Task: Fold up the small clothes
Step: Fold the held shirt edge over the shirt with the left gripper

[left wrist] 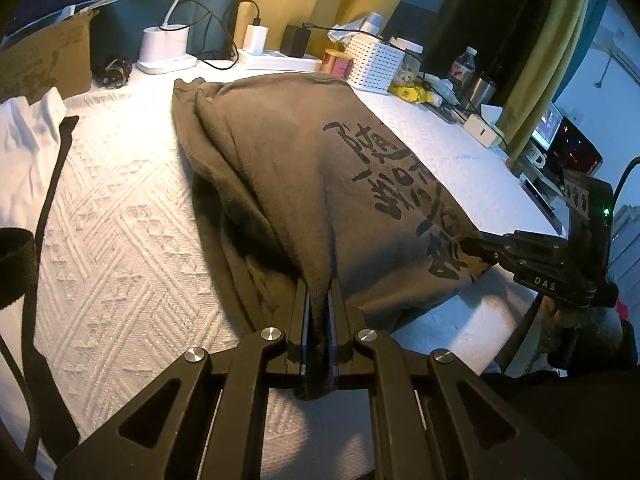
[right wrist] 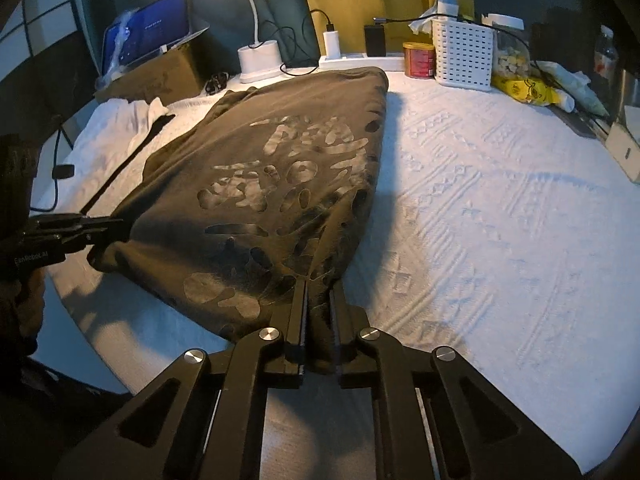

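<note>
The olive-brown shirt [left wrist: 288, 168] with dark printed characters lies lengthwise on the white textured cloth [left wrist: 120, 208] covering the tabletop, filling the centre of both views. The left gripper [left wrist: 319, 300] has its jaws nearly together, pinching a bunched fold of the shirt's near edge at lower centre of the left wrist view. The right gripper [right wrist: 319, 292] likewise has narrow jaws clamped on the near edge of the shirt. A white basket [right wrist: 464, 54], a red tin [right wrist: 418, 60] and a lamp base [right wrist: 259, 60] stand along the far edge.
</note>
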The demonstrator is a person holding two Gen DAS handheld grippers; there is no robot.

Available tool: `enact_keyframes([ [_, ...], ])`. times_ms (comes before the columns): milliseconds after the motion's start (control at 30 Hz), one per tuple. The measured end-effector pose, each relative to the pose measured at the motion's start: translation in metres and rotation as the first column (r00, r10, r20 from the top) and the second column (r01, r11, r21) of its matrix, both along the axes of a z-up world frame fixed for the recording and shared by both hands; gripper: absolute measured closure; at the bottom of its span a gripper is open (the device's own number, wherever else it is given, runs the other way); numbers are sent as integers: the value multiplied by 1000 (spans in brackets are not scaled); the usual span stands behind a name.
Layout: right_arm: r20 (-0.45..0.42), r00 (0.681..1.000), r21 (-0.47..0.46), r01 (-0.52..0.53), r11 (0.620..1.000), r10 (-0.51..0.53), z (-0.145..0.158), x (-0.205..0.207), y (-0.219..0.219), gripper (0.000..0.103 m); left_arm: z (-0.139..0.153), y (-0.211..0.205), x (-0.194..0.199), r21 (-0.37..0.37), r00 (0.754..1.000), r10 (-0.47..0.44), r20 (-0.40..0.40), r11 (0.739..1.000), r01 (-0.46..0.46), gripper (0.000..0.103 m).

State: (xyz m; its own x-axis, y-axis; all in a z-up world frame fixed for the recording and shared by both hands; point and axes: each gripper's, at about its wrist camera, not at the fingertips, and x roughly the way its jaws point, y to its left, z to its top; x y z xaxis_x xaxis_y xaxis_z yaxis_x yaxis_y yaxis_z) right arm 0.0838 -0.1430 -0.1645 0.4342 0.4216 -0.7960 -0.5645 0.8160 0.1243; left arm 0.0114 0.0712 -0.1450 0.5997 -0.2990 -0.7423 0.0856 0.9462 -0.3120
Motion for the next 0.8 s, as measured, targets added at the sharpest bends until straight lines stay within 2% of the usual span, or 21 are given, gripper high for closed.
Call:
enact_keyframes([
  [133,10,1000,-17,11,1000,-11,4,-4,-7,94,-2,-5,-2,-3,1000,-14,-13,1000,14,96],
  [167,18,1000,-27,16,1000,-15,6,-6,-9,97,-3,-6,-3,-6,1000,-22,-19,1000,22,95],
  [267,26,999,-40,31,999,-30,9,-10,-17,97,-7,-12,-5,-5,998,-42,-40,999,41,87],
  [467,20,999,-55,37,998,-36,8,-30,-26,98,-7,-23,-9,15,996,-66,-52,998,66,87],
  [633,-2,999,-48,50,998,-50,3,-48,-38,98,-8,-26,-18,-4,994,-85,-69,996,85,86],
  [800,-4,999,-64,37,997,-37,3,-52,-36,97,-5,-30,-21,16,992,-82,-92,996,84,84],
])
